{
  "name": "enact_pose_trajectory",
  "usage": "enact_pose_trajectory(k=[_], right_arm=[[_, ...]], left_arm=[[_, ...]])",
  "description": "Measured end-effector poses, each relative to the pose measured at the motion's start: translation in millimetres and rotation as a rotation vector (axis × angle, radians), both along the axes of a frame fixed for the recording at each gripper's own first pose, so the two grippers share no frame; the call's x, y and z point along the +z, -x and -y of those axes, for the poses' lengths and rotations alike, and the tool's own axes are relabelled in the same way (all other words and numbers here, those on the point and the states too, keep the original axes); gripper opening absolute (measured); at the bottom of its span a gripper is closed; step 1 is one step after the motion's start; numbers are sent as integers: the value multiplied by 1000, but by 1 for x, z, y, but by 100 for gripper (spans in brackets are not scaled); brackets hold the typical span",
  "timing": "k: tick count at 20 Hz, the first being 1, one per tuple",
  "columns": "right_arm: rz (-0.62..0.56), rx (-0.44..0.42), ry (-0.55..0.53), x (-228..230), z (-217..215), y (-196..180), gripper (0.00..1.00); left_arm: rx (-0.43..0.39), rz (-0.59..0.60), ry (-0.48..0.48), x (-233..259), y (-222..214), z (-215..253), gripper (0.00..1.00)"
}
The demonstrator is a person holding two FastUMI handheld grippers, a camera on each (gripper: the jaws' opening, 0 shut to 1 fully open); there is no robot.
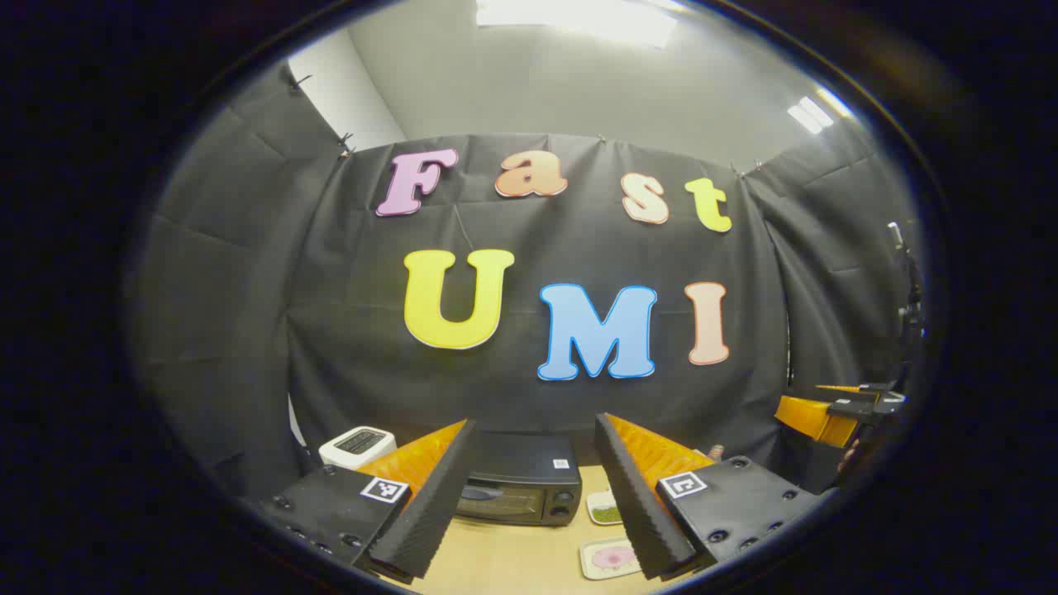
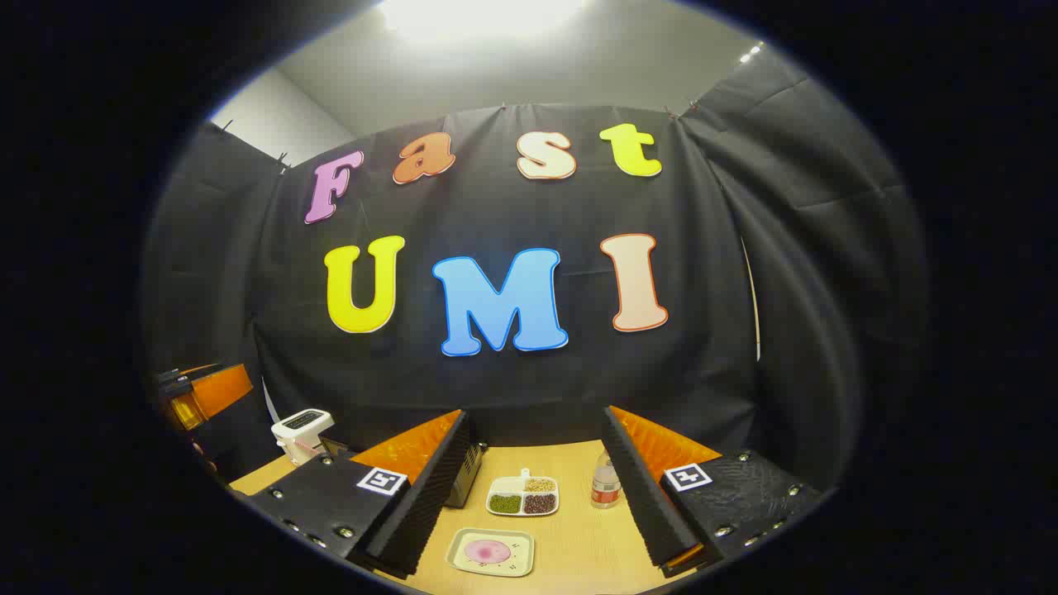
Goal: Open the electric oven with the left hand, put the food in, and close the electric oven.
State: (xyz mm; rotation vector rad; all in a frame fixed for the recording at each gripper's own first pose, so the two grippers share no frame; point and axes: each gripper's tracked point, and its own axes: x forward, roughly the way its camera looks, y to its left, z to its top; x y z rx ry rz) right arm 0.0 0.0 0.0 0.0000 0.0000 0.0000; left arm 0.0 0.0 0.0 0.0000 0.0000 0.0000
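The black electric oven [image 1: 517, 487] stands on the wooden table [image 1: 512, 555] with its door closed, straight ahead between the fingers of my left gripper [image 1: 535, 423], which is open, empty and above the table. The oven's side [image 2: 469, 467] peeks out behind a finger in the right gripper view. The food, a pink round piece on a pale rectangular plate [image 1: 612, 556] [image 2: 489, 551], lies in front of the oven to its right. My right gripper [image 2: 536, 416] is open and empty, above and short of that plate. It also shows at the far right of the left gripper view [image 1: 835, 411].
A white divided dish of beans [image 2: 522, 496] [image 1: 606, 512] sits behind the plate. A small bottle [image 2: 605, 485] stands to its right. A white toaster [image 1: 357, 445] [image 2: 302, 430] is left of the oven. Black cloth walls close the booth.
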Motion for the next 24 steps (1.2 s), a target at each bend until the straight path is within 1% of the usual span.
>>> enact_pose_trajectory(k=[3,4,5,8,11,12,15,18,20,24], right_arm=[[9,-48,13,4,3,-5,97],[19,-59,12,7,4,-6,98],[25,-72,7,8,4,-7,98],[39,-100,5,11,3,-10,97],[43,-108,4,10,-2,-11,98],[43,-108,3,10,-5,-13,98],[38,-108,9,5,-9,-14,98],[20,-110,22,-4,-13,-18,98],[16,-122,38,-5,-13,-18,98],[-8,-127,63,-15,-16,-19,97]], left_arm=[[-8,-4,2,2,-6,-12,98],[-11,-8,2,2,-9,-15,94],[-24,-13,4,0,-13,-16,98],[-34,-24,18,-5,-23,-26,99],[-40,-47,29,-12,-33,-33,98],[-40,-52,24,-14,-37,-37,95],[-57,-90,11,-27,-50,-42,94],[-72,-147,0,-51,-64,-46,91],[-89,-193,8,-70,-77,-47,99],[-97,-310,5,-122,-110,-58,99]])
